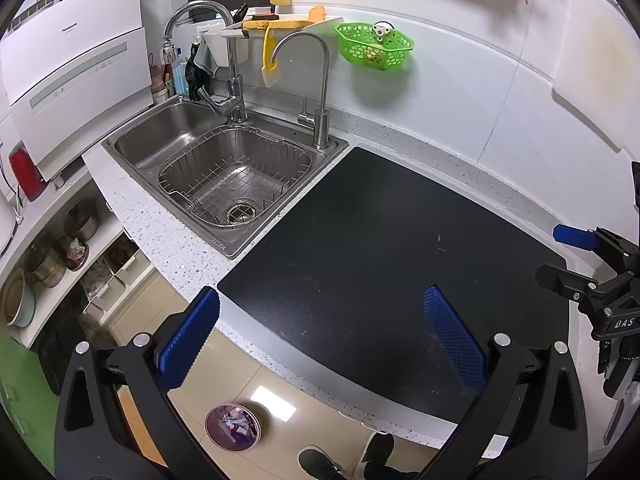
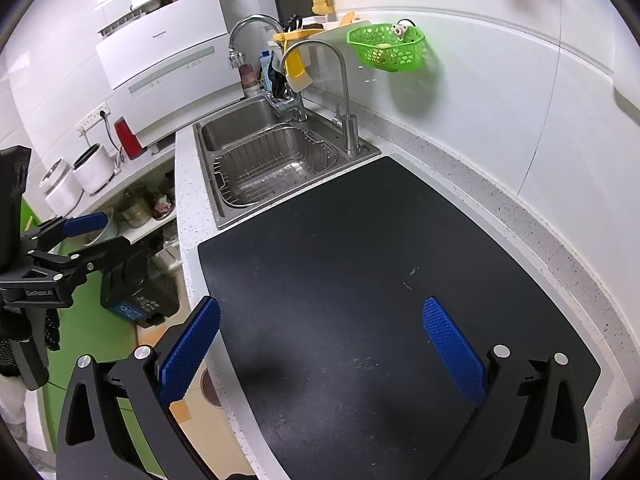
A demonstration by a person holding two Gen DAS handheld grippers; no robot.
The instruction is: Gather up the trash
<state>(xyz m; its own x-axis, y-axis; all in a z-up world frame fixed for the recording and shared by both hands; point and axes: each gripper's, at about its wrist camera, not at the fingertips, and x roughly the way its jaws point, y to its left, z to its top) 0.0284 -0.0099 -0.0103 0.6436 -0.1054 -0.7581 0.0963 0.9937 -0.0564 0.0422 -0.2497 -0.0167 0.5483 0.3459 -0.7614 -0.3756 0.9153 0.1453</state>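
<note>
A black mat [image 1: 360, 240] lies on the speckled counter, bare except for a few tiny pale specks [image 1: 440, 242]. The mat [image 2: 340, 260] and the specks [image 2: 410, 278] also show in the right wrist view. A round trash bin [image 1: 233, 427] with scraps inside stands on the floor below the counter edge. My left gripper [image 1: 320, 336] hangs open over the mat's near left corner, with nothing between its blue pads. My right gripper [image 2: 320, 348] is open and holds nothing above the mat's near part. Each gripper appears in the other's view: right gripper [image 1: 560, 256], left gripper [image 2: 104, 236].
A steel sink [image 1: 132, 148] with a wire basket [image 1: 236, 176] and two taps sits behind the mat on the left. A green basket [image 1: 374, 46] hangs on the wall. Shelves with pots [image 1: 60, 252] stand lower left. A person's shoes [image 1: 320, 462] are on the floor.
</note>
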